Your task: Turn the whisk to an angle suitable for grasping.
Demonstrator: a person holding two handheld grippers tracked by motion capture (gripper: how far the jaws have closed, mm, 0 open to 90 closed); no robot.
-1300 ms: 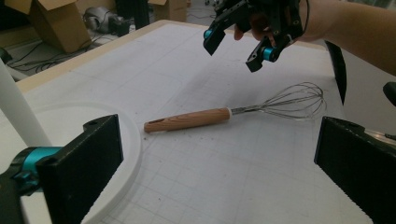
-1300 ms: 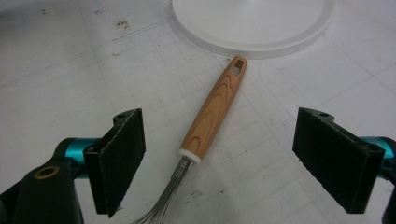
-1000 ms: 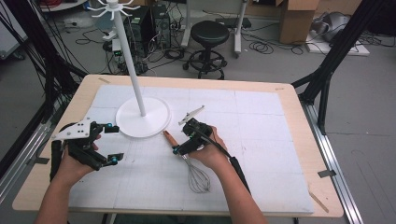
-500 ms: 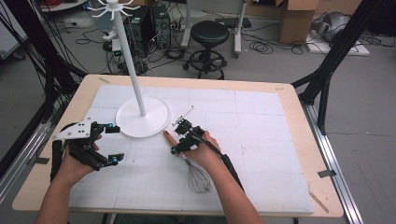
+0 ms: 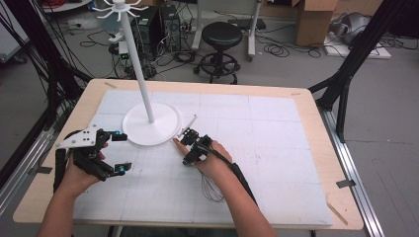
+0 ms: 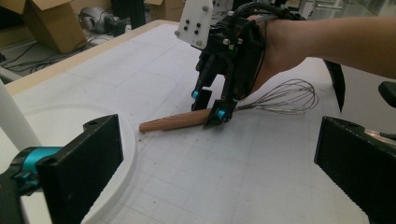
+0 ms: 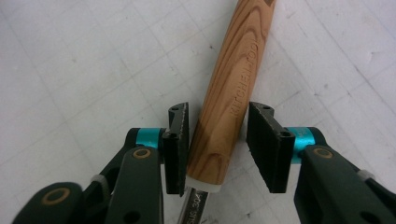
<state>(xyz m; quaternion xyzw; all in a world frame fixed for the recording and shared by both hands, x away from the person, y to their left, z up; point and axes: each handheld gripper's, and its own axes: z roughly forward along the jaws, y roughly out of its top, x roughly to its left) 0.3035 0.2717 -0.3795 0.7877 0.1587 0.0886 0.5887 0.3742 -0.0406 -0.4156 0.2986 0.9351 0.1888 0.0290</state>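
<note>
A wire whisk (image 5: pixel 212 190) with a wooden handle (image 5: pixel 177 142) lies flat on the white mat. My right gripper (image 5: pixel 187 148) points down over the handle (image 7: pixel 233 84), a jaw on each side. The jaws have just been closing. One pad (image 7: pixel 177 140) touches the wood, and a thin gap remains at the other pad (image 7: pixel 264 144). In the left gripper view the right gripper (image 6: pixel 208 105) straddles the handle (image 6: pixel 173 122), with the wires (image 6: pixel 280 98) behind it. My left gripper (image 5: pixel 121 151) hovers at the mat's left, jaws wide and nothing between them.
A white stand with a round base (image 5: pixel 150 123) and a tall pole (image 5: pixel 138 69) sits at the back left, just beyond the handle's tip. Its base edge (image 6: pixel 46 121) lies close to my left jaw. The wooden table edge (image 5: pixel 316 123) frames the mat.
The right gripper has shifted slightly left and down onto the whisk handle, and its jaws have narrowed around it. The left hand has stayed where it was.
</note>
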